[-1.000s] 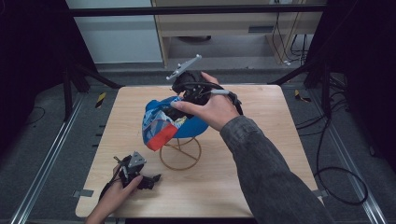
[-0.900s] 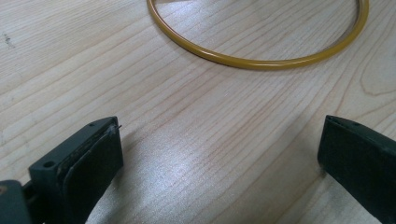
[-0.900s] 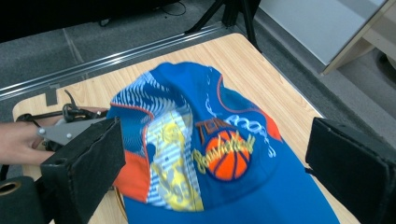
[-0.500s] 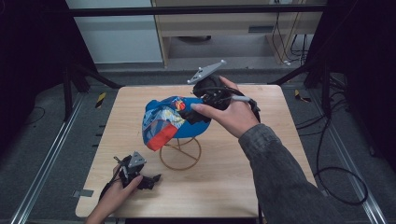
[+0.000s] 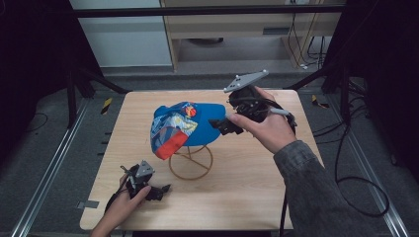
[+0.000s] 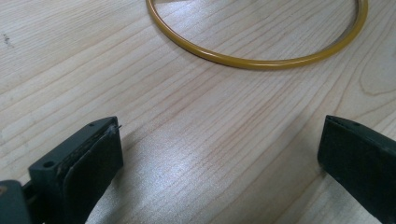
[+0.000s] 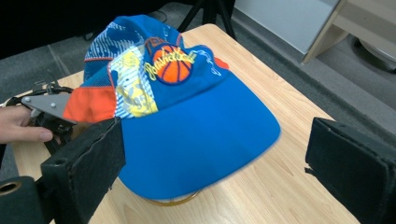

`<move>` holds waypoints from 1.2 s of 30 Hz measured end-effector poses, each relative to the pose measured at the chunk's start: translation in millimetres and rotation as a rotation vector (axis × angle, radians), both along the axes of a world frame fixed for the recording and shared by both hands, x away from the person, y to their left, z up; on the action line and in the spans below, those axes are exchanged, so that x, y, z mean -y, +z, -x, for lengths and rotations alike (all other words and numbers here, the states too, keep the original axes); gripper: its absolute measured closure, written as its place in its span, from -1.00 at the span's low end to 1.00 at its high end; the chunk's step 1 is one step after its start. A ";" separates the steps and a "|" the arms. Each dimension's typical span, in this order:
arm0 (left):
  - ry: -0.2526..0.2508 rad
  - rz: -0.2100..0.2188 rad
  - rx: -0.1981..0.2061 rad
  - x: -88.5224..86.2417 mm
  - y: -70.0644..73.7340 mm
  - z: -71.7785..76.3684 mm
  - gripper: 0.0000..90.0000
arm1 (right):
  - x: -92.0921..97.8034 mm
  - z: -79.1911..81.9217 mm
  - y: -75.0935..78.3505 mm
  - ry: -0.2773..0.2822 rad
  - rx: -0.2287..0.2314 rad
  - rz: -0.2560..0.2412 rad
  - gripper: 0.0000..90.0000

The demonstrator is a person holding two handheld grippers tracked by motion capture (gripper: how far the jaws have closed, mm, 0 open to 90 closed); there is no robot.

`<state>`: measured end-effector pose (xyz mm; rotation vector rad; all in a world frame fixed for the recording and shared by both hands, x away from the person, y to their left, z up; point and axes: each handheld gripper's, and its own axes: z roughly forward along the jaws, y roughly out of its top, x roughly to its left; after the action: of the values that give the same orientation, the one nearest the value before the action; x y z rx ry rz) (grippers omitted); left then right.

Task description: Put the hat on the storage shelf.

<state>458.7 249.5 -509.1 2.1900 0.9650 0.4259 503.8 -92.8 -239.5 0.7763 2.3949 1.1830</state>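
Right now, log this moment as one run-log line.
right gripper: open, off cap brim | cap: on yellow wire stand | left gripper: open, resting on table

The wooden table (image 5: 257, 197) is standing at the centre, lying between two metal rails, one running along the left (image 5: 47, 177) and one along the right (image 5: 365, 173). A strip of grey tape (image 5: 84, 204) is sticking to the table's near left corner. Two yellow-black markers are lying on the grey floor, one far left (image 5: 106, 105) and one far right (image 5: 318, 101). Black cables (image 5: 356, 187) are looping over the floor at the right. A pale wooden cabinet (image 5: 237, 29) is standing beyond the far edge, beside a white panel (image 5: 123, 39)
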 end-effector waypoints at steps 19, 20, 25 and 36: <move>-0.001 0.002 0.003 0.2 -0.3 -0.2 -1.00 | 53.2 11.4 -17.3 -0.094 0.006 -0.032 -0.82; -0.001 0.002 0.003 0.2 -0.3 -0.2 -1.00 | 55.6 11.8 -18.4 -0.100 0.010 -0.026 -0.79; -0.002 0.000 0.005 0.1 -0.3 -0.3 -1.00 | 67.0 13.6 -24.8 -0.123 0.025 -0.031 -0.79; -0.003 -0.002 0.001 -0.1 -0.1 -0.1 -1.00 | 81.8 17.1 -50.5 -0.141 0.036 -0.029 -0.77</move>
<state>458.8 249.6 -509.2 2.1924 0.9606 0.4263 486.8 -174.6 -289.9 0.9088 2.2577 1.1669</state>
